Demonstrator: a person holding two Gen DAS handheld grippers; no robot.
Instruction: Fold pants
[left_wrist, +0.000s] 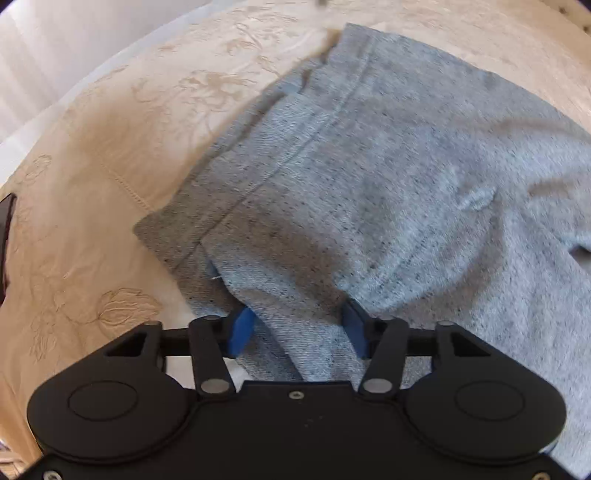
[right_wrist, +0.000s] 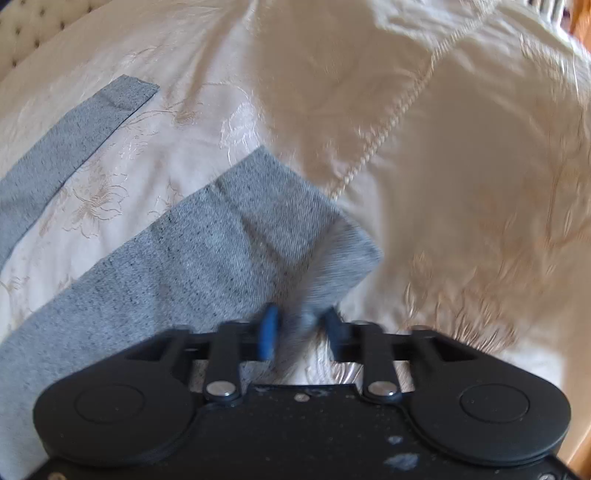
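Both grippers are working the grey pants (left_wrist: 388, 177), which are lying spread on a cream embroidered bedspread (left_wrist: 96, 177). Left gripper (left_wrist: 297, 328) is at the waist end: blue fingers (left_wrist: 242, 328) set fairly wide with a bunch of grey fabric running between them and draping over the tips. Cannot tell whether they are actually clamping or just straddling the cloth. Right gripper (right_wrist: 301, 328) is at the cuff end of the near leg (right_wrist: 207, 258): fingers (right_wrist: 267, 328) closer together with the hem corner sitting between them; that area is motion-blurred, so looks like a pinch on the cuff, but cannot tell for sure. The other leg (right_wrist: 70, 140) is lying flat, well apart from the near one, with bedspread showing between them. My read: this is the first fold, the near leg being picked up at waist and cuff to lay over the far leg, lengthwise halving not yet done. Next move is calling for both ends lifting together, keeping the leg taut, carrying it across and lining cuff on cuff. Risk: if the left grip is loose, the waist is going to slip and bunch.
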